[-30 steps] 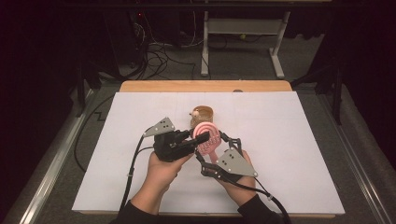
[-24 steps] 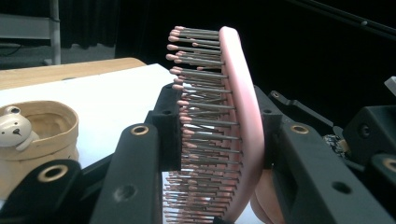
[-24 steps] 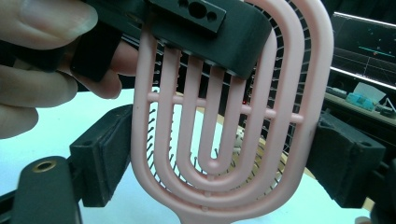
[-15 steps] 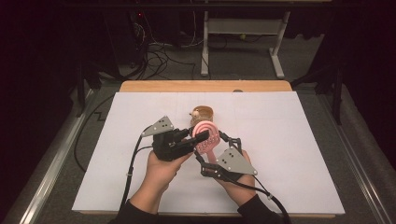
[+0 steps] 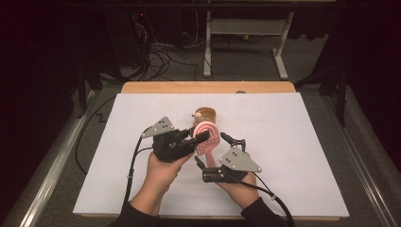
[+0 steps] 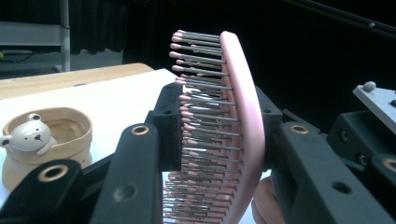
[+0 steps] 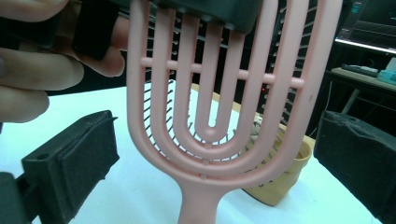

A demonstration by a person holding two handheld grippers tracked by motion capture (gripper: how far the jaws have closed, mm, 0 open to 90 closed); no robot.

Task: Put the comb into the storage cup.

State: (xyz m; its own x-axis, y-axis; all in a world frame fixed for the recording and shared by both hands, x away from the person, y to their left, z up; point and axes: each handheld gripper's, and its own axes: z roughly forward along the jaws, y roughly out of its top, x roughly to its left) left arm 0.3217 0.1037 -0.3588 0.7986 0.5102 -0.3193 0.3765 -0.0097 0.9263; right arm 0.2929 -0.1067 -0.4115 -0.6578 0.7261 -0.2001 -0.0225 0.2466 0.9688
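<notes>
One table (image 5: 302, 142), covered by one white sheet with a wooden strip showing along its far edge, carries everything. Two hands come in over its near edge, each with one claw. One left claw (image 5: 201, 137) is clamped on the head of one pink brush (image 5: 206, 138): in the left gripper view one pad presses the bristle side and the other the smooth back, the brush (image 6: 233, 140) standing on edge between them. One right claw (image 5: 212, 150) stands wide; its jaws have just been opening, and in the right gripper view the brush (image 7: 210, 116) hangs handle-down between the two foam pads (image 7: 74, 163) without touching either. The brush is held above the middle of the table. One small tan pot (image 5: 206, 114) with one bear figure (image 6: 29, 136) on its rim stands just behind the brush, toward the far edge.
</notes>
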